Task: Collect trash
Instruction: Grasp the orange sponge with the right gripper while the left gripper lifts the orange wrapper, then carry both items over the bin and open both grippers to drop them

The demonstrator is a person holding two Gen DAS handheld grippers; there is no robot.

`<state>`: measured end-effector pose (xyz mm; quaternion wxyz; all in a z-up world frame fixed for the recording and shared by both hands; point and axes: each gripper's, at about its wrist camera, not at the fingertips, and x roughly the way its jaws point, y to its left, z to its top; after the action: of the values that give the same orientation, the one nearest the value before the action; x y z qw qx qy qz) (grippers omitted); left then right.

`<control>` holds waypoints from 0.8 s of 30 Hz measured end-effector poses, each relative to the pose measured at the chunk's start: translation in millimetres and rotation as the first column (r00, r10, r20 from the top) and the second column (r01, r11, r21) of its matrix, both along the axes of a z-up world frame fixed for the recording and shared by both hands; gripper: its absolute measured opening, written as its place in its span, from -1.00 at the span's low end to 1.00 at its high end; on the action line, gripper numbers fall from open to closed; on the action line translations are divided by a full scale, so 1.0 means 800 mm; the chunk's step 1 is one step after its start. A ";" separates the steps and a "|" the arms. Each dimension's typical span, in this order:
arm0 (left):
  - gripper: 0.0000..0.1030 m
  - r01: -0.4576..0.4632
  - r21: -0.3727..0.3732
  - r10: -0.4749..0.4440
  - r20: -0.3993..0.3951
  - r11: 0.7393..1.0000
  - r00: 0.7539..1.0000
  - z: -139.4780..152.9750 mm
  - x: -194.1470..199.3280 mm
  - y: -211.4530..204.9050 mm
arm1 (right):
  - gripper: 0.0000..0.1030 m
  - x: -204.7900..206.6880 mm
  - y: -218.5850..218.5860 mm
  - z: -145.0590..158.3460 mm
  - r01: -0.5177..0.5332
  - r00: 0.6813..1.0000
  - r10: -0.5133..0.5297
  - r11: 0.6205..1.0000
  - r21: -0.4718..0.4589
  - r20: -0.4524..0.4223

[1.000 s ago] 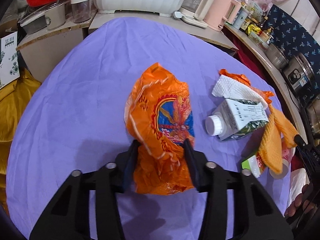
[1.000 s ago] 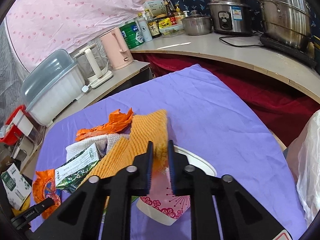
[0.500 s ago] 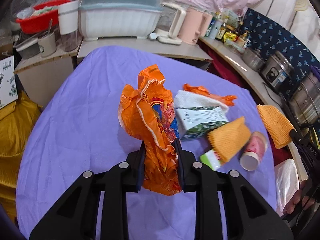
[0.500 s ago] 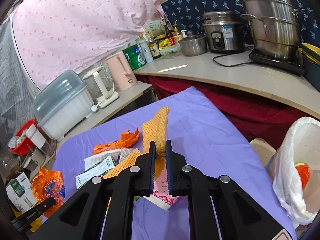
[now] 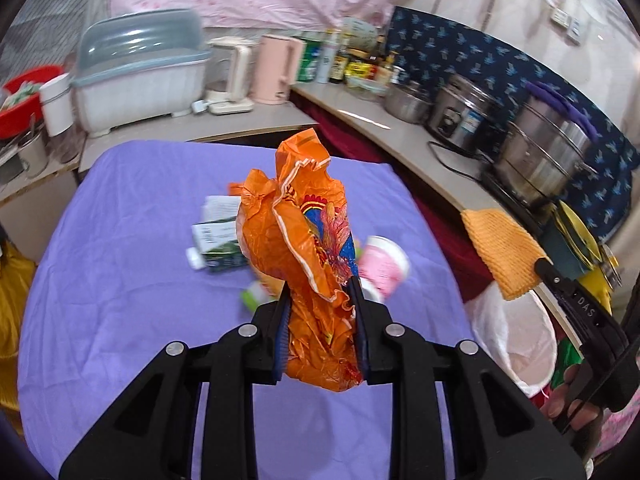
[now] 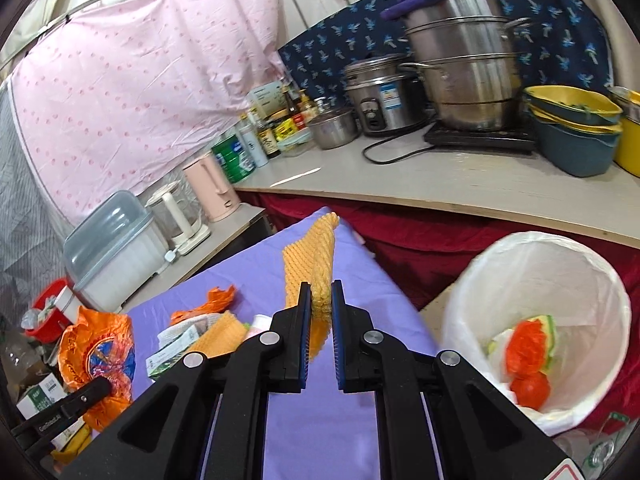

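Pinching foam net point(image 6: 310, 264), the right gripper point(image 6: 319, 300) has the bin point(image 6: 538, 320) at three o'clock, nearer. Left gripper point(image 5: 319, 308) pinches the wrapper point(image 5: 308, 248); bin point(image 5: 516, 340) also at three.

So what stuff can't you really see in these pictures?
- Left wrist view: the things on the purple table behind the orange plastic bag are partly hidden; the green carton and pink cup are blurred.
- Right wrist view: the bottom of the white-lined bin is hidden by its wall, and its scraps are blurred.
- Both views: bottle labels on the counter are too small to read.
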<state>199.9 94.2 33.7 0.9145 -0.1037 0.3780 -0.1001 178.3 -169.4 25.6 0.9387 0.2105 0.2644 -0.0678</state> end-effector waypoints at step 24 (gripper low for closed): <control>-0.52 0.407 0.088 -0.410 0.017 0.909 0.912 0.009 -0.064 -0.298 | -0.82 -0.157 -0.205 -0.046 0.285 0.958 -0.282 0.957 0.056 -0.043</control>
<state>148.3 -143.9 40.9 0.8833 0.0171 0.3790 -0.2753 52.8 -333.5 -11.4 0.9076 0.2741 0.2497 -0.1970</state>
